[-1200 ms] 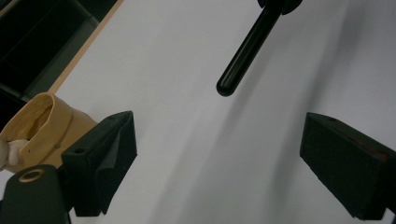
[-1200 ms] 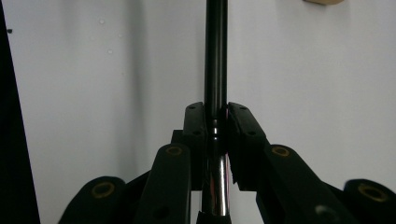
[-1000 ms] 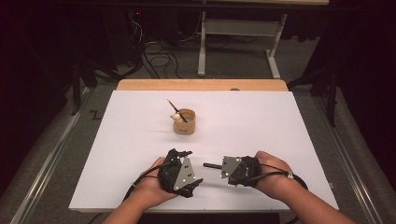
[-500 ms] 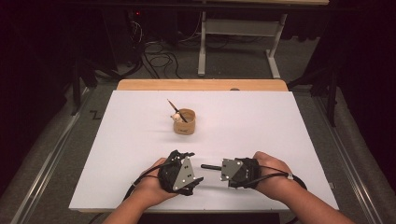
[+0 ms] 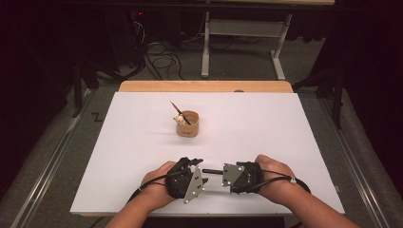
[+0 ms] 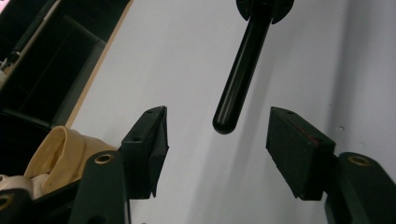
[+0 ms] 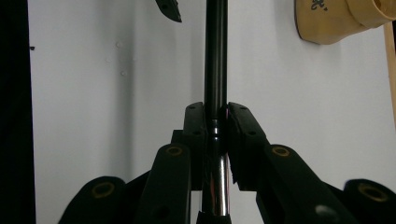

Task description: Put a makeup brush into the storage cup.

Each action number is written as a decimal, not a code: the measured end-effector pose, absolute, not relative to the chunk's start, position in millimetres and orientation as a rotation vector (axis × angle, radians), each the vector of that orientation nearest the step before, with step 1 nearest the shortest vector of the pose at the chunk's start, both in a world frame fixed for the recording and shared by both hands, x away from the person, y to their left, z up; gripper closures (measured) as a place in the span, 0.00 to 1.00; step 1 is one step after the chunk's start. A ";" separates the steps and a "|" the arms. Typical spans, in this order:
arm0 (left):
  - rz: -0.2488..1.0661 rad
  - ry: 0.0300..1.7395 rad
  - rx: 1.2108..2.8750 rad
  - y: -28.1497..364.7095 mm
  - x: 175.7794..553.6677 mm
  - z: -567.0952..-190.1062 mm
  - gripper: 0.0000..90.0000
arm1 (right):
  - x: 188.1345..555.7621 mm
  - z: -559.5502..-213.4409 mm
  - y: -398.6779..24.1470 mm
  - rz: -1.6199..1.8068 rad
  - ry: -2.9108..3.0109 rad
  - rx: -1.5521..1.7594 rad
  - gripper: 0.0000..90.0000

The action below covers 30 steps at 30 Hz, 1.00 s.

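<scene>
- Where the two hands meet at the near edge of the white table [image 5: 304, 142], a slim black pen [image 5: 212, 171] lies level between the two grippers, just above the table surface.
- Right gripper [image 5: 227, 174]: its fingers [image 7: 195, 122] are pressed against the pen's barrel from both sides, pinching it; in the right gripper view the black barrel runs straight up from between them, with a shiny metal section lower down behind the pads.
- Left gripper [image 5: 205, 172]: its fingers [image 6: 149, 140] stand spread on either side of the pen's rounded free end [image 6: 225, 122] and have just been closing in; in the left gripper view a clear gap remains on each side, so the pads do not touch the pen.
- Left hand [image 5: 159, 183] and right hand [image 5: 271, 173]: both rest low over the table's front edge, knuckles facing each other, cables trailing back along the wrists.
- Container: a small, round, tan wooden cup [image 5: 188, 124] stands upright near the middle of the table, well apart from both grippers.
- Contents of the cup: a thin dark stick [image 5: 179, 112] leans out over the rim towards the far left, and a small pale object [image 5: 179, 119] sits at the rim beside it; what that object is cannot be told.
</scene>
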<state>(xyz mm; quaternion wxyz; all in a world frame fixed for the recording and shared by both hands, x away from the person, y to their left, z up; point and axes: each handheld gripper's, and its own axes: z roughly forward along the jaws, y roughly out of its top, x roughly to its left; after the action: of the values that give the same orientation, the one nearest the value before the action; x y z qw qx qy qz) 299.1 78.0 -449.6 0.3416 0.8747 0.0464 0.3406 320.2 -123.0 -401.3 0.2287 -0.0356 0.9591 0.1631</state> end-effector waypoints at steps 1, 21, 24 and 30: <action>0.886 0.121 2.275 78.0 299.1 -449.6 0.46 | 320.2 -401.3 -123.0 0.449 2.640 -0.098 0.89; 1.012 0.004 2.287 71.4 295.2 -449.6 0.61 | 319.7 -402.7 -119.4 0.445 2.640 -0.113 0.89; 1.013 0.001 2.282 70.8 294.7 -450.0 0.63 | 320.2 -402.8 -118.9 0.450 2.639 -0.117 0.89; 1.022 -0.031 2.310 70.0 294.8 -448.4 0.67 | 320.3 -403.5 -118.3 0.456 2.640 -0.110 0.89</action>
<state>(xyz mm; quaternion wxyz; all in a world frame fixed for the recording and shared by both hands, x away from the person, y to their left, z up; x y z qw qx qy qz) 294.8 70.0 -448.4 0.3029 0.8714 -0.0116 0.3856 320.3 -118.3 -403.5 0.2280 -0.0400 0.9586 0.1656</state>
